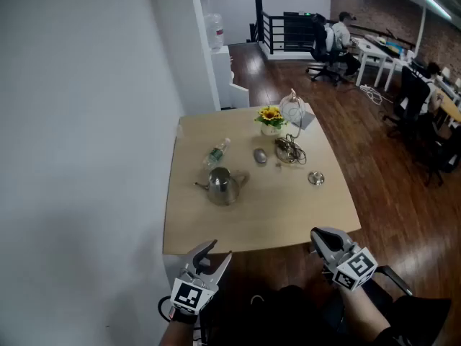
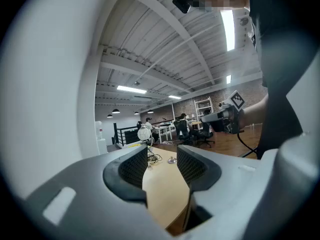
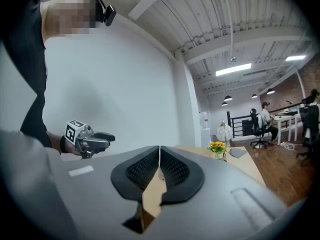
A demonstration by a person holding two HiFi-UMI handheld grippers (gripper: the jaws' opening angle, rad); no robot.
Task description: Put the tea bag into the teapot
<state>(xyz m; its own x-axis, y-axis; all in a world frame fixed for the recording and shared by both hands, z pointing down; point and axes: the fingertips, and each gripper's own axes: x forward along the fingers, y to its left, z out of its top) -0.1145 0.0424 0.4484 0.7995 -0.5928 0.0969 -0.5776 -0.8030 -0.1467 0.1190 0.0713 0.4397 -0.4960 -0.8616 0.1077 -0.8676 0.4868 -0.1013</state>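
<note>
A metal teapot [image 1: 223, 186] stands left of centre on the light wooden table [image 1: 288, 215]. No tea bag can be made out for certain; a small grey oval thing [image 1: 260, 156] and a dark tangle [image 1: 289, 150] lie behind the pot. Both grippers hang below the table's near edge, well short of the pot. My left gripper [image 1: 216, 251] [image 2: 162, 159] is open and empty, with the tabletop showing between its pads. My right gripper [image 1: 317, 238] [image 3: 159, 156] is shut, pads together, nothing held. Each gripper shows in the other's view: the right gripper [image 2: 220, 118] and the left gripper [image 3: 92, 139].
A plastic bottle [image 1: 217, 152] lies behind the teapot. Yellow flowers in a pot [image 1: 271, 119] and a round wire lamp [image 1: 292, 109] stand at the far edge, a small round lid [image 1: 315, 179] at the right. A white wall [image 1: 86, 121] runs along the left. People sit at desks far off.
</note>
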